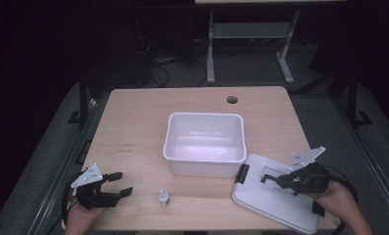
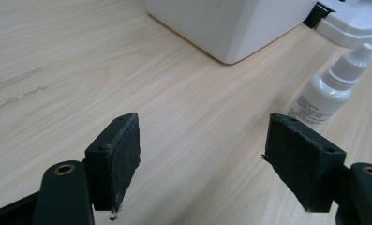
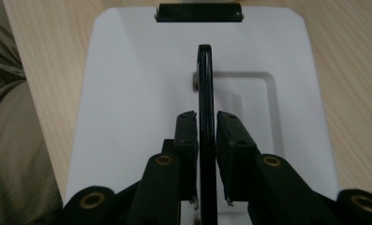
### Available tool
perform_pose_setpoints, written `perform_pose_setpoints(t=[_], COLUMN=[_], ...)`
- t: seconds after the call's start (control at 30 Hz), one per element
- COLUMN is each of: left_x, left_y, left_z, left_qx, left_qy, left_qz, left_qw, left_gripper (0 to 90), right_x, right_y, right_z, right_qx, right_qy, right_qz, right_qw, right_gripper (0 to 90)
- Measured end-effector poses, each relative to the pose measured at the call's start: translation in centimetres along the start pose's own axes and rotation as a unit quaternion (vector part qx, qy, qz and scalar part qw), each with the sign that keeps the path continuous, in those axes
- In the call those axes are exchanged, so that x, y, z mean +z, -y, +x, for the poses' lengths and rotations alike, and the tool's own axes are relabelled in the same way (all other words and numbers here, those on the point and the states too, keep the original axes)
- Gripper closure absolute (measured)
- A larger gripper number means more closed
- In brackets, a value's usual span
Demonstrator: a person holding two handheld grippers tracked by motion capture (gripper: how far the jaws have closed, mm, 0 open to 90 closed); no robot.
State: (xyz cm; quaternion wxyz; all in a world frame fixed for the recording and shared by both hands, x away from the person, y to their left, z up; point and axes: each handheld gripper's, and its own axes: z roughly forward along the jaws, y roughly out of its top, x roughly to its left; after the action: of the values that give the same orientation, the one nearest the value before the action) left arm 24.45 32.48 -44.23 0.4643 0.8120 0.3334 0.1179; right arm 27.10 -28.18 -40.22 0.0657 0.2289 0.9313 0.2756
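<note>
Right tongs (image 3: 206, 124): jaws closed onto the thin black handle (image 3: 205, 84) of the white lid (image 3: 127, 93), pads pressing it from both sides. The handle stands upright on the lid's top, and the lid lies flat on the surface (image 1: 133, 127), just to the right of the white tub (image 1: 205, 143) and at the near right corner of the surface.

Left tongs (image 2: 202, 154): jaws wide apart, holding nothing, low over the surface to the left of the tub. A small white dropper bottle (image 2: 331, 89) stands upright just ahead of the right-hand jaw, in front of the tub.

The tub is open and appears empty.

Risks, as judgement:
- The grip is on a narrow hinged-looking handle; a lift may let the lid swing or tilt, and its edge could strike the tub rim.
- The lid's near corner appears to overhang the surface edge; a slip of the pads could send it off.
- The bottle is light and narrow-based; an off-centre close by the left tongs would likely tip or roll it.
</note>
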Motion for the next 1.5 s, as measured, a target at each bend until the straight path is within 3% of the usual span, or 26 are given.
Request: perform_pose_setpoints(t=[0.27,0.57,0.73,0.77,0.83,1.0,1.5], left_x=[-0.1,-0.2,0.2,0.2,0.6,1.3,3.2], left_y=[-0.8,-2.0,-3.7,-3.7,-4.3,-4.9,-5.9], left_z=[-0.8,-2.1,-3.2,-3.2,-3.6,-4.3,-5.8], left_qx=[0.022,0.052,0.08,0.08,0.093,0.107,0.132], left_qy=[0.015,0.038,0.062,0.062,0.072,0.083,0.107], left_qz=[0.023,0.058,0.083,0.083,0.098,0.118,0.158], left_qw=[0.9994,0.9962,0.9914,0.9914,0.9882,0.9837,0.9728], left_gripper=[28.7,30.0,31.5,31.7,31.8,31.9,33.5], right_x=[-0.5,-0.5,-0.5,-0.5,-0.7,-0.9,-1.2], right_y=[-0.1,-0.3,-0.3,-0.3,-0.3,-0.2,0.1], right_z=[0.6,1.0,1.2,1.2,1.2,1.3,1.6], right_qx=[0.01,0.014,0.017,0.017,0.02,0.022,0.025], right_qy=[0.01,0.018,0.019,0.019,0.02,0.023,0.028], right_qz=[-0.005,-0.012,-0.016,-0.016,-0.018,-0.021,-0.032], right_qw=[0.9999,0.9997,0.9995,0.9995,0.9994,0.9993,0.9988], right_gripper=[52.1,43.1,40.2,40.2,39.4,38.6,34.5])
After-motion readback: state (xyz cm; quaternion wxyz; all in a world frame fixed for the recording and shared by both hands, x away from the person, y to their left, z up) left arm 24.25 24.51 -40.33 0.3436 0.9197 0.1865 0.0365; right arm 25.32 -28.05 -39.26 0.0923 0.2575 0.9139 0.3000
